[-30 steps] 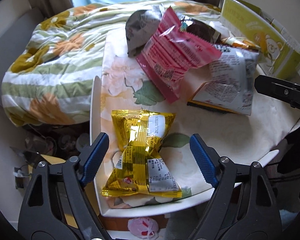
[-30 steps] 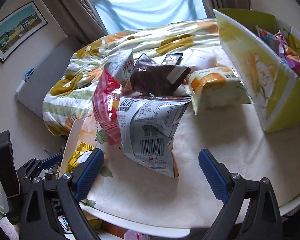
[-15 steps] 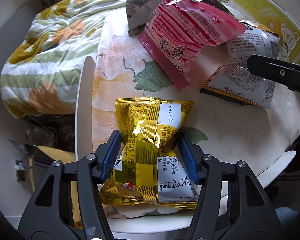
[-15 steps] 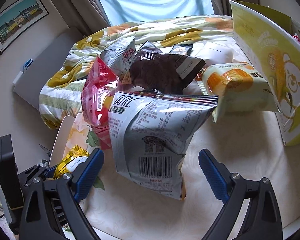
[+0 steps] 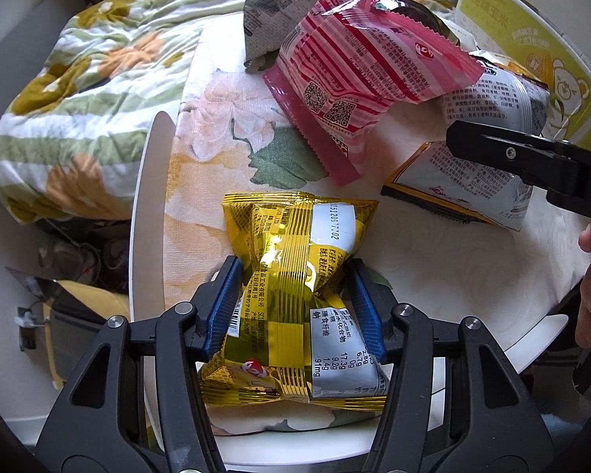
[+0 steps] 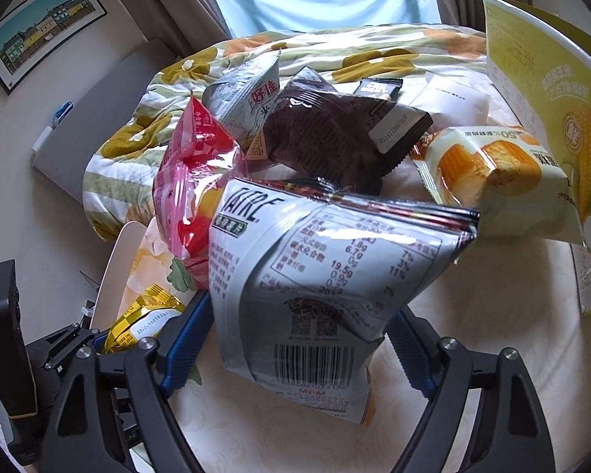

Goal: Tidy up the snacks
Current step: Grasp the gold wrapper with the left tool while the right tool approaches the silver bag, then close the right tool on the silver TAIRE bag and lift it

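A yellow snack packet point(image 5: 295, 236) lies on the round table point(image 5: 453, 276) near its front edge. My left gripper point(image 5: 293, 272) is closing on it, and its blue pads pinch the packet's middle into a waist. A silver snack bag point(image 6: 315, 256) with a barcode sits between the pads of my right gripper point(image 6: 299, 315). Those jaws are also closing, and both pads touch the bag's sides. In the right wrist view the yellow packet point(image 6: 145, 315) shows at the lower left. The left wrist view catches the silver bag point(image 5: 472, 181) under the right gripper's black body.
A pink pack point(image 5: 354, 67), a dark brown bag point(image 6: 327, 134) and an orange-and-white pack point(image 6: 492, 173) lie heaped behind. An open yellow carton point(image 6: 539, 98) stands at the right. A flowered blanket point(image 5: 78, 98) lies beyond the table's left edge.
The left jaws came down around the yellow packet and shut on it. My right gripper moved forward over the silver bag, and its wide jaws narrowed onto the bag's sides.
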The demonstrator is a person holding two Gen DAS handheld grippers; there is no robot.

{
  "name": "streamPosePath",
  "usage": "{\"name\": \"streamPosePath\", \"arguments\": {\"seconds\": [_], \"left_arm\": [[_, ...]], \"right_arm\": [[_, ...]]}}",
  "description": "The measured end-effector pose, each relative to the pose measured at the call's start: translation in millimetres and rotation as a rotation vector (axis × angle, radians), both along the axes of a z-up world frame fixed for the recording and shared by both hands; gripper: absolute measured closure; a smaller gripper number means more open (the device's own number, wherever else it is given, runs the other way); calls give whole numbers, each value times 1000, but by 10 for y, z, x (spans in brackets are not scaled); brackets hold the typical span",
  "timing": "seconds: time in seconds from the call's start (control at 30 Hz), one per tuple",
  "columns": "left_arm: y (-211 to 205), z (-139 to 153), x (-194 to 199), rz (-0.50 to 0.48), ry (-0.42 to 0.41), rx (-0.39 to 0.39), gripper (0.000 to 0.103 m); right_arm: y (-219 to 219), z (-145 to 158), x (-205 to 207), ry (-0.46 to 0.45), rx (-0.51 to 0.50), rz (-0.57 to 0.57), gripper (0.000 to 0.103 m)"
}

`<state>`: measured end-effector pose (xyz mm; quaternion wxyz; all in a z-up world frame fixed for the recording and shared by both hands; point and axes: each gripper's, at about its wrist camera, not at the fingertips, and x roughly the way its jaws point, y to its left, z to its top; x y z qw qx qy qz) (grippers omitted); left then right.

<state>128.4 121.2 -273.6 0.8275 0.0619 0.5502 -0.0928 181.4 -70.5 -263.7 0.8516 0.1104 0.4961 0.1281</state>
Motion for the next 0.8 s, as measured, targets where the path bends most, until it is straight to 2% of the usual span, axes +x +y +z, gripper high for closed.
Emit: {"name": "streamPosePath", "arguments": {"seconds": [0.07,0.27,0.57,0.8], "left_arm": [[1,7,7,3,2,-9,52],[-7,13,30,9,13,-18,53],[33,101,5,17,4,-41,54],[38,467,-74,11,-49,-40,54]], "right_arm": [[-6,-11,13,7,10,12,33],[-25,-8,2,15,31,12,43],[-149,140,-137,-4,0,-20,44],[-233,416,-280,-37,-10,-51,44]]}}
